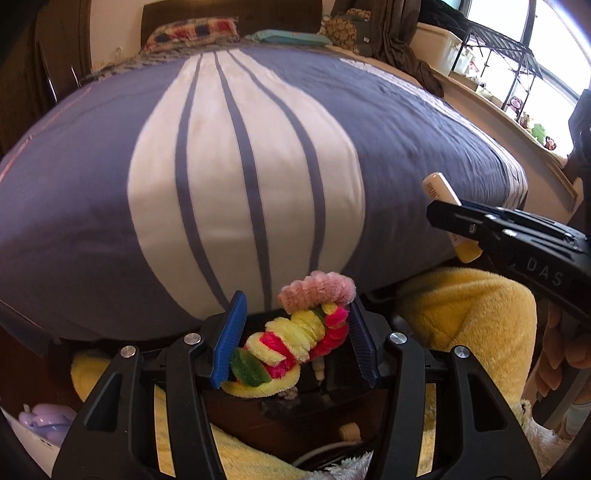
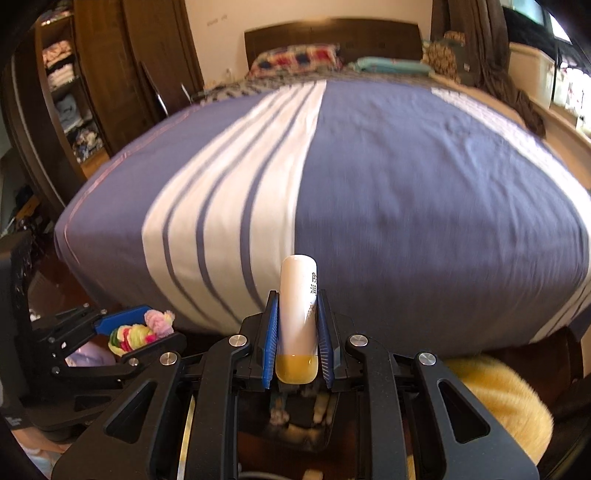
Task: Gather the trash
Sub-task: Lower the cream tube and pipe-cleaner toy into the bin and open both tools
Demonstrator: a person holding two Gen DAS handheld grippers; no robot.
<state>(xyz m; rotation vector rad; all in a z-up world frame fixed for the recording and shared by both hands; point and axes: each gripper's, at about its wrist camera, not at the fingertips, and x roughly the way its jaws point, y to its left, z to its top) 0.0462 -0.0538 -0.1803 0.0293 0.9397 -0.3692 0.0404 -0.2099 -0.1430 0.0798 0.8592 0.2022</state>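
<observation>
While both grippers point down and forward over the foot of the bed (image 1: pixel 92 206), each carries one item. Left gripper (image 1: pixel 295 332): jaws about half apart, blue pads pressing on either side of a bundle of fuzzy pipe cleaners (image 1: pixel 303 339) in pink, yellow, magenta and green; the bundle fills the gap and its pale pink loop sticks out beyond the fingertips. In the right wrist view the same bundle (image 2: pixel 138 332) shows at lower left, clamped in that gripper, beside and slightly lower in frame.

Right gripper (image 2: pixel 295 332): jaws nearly closed, pads tight on a slim white tube (image 2: pixel 298 310) with a yellow lower end and black printed characters; the tube stands upright between the fingers, its rounded white end projecting past the tips. From the left wrist view the tube (image 1: pixel 441 188) sits at right, held in the black jaws, and a hand (image 1: pixel 561 354) grips the handle below.

Surroundings: the bed carries a blue cover with white stripes and fills most of both views, slightly blurred. Pillows (image 1: pixel 192 31) lie at the headboard. A yellow fleece blanket (image 1: pixel 469 314) lies just below the bed's near edge, under both grippers. A dark wooden wardrobe (image 2: pixel 66 92) stands left of the bed; a black wire rack (image 1: pixel 506 62) stands by the window at right.
</observation>
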